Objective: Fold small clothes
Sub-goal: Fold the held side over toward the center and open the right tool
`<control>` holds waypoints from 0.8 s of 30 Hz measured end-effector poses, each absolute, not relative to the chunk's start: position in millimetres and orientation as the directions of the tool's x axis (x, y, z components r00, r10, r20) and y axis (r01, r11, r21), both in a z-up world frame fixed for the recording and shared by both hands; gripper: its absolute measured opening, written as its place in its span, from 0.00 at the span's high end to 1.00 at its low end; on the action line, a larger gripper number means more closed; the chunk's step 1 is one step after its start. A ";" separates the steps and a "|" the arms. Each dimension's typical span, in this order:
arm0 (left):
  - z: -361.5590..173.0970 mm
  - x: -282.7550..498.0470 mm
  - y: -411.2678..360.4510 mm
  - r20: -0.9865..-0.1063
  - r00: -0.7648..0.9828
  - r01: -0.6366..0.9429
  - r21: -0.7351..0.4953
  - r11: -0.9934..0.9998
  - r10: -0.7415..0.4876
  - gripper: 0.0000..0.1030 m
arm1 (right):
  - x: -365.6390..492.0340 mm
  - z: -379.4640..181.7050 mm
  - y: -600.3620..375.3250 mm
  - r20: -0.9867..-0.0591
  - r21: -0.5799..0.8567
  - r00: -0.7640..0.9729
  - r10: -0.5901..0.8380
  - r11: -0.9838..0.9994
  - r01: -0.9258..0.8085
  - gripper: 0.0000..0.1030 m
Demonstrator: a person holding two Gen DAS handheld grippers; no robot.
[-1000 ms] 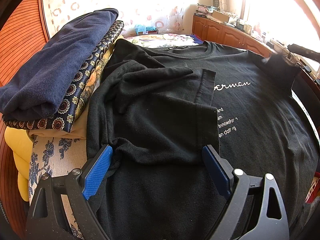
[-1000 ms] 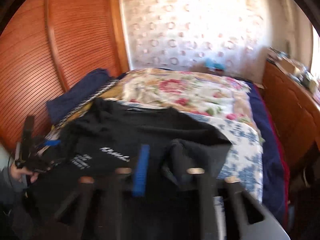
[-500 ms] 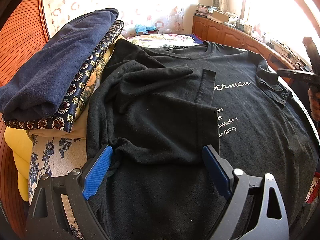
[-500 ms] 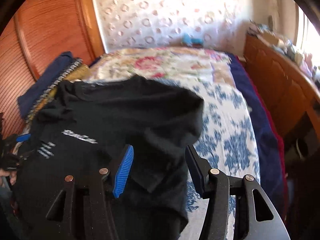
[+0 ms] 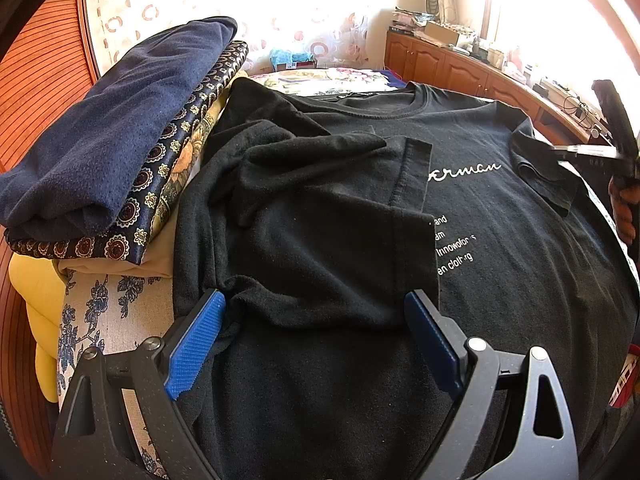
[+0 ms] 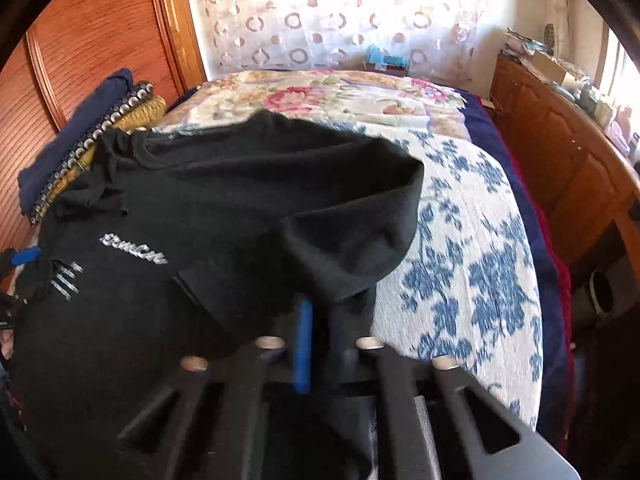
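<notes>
I have just brought the right gripper (image 6: 320, 344) down and its jaws have snapped together on the right sleeve (image 6: 340, 248) of the black T-shirt (image 5: 500, 240), which lies spread on the bed (image 6: 460, 240). The left gripper (image 5: 316, 340) stays wide apart, astride the already folded left sleeve (image 5: 320, 240), gripping nothing. In my judgement, the right sleeve fold can start.

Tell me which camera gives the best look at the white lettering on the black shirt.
The left wrist view. There the white lettering lies sharp and well lit on the black T-shirt, though the folded-over sleeve hides the start of each line. In the right wrist view the lettering is small, blurred and unreadable.
</notes>
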State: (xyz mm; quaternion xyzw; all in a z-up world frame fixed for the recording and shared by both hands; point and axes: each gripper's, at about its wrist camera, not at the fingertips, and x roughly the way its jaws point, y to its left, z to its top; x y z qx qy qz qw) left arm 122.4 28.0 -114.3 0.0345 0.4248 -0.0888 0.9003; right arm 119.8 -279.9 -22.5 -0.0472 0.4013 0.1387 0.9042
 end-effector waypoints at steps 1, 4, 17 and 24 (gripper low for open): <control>-114.2 122.6 28.2 -0.771 0.623 0.189 -0.013 0.982 -0.131 0.11 | 121.7 -18.7 -280.0 -0.728 0.038 0.646 0.230 0.954 -0.297 0.96; -114.3 122.3 28.2 -0.771 0.623 0.189 -0.014 0.982 -0.131 0.11 | 128.5 -2.0 -275.4 -0.692 0.048 0.676 0.254 0.950 -0.308 0.96; -115.1 123.3 29.1 -0.770 0.624 0.189 -0.016 0.982 -0.132 0.11 | 188.8 -1.4 -215.5 -0.684 0.018 0.665 0.300 0.918 -0.395 0.98; -115.1 123.9 27.4 -0.771 0.624 0.187 -0.010 0.982 -0.127 0.11 | 205.4 0.0 -199.1 -0.676 -0.015 0.681 0.282 0.918 -0.396 0.36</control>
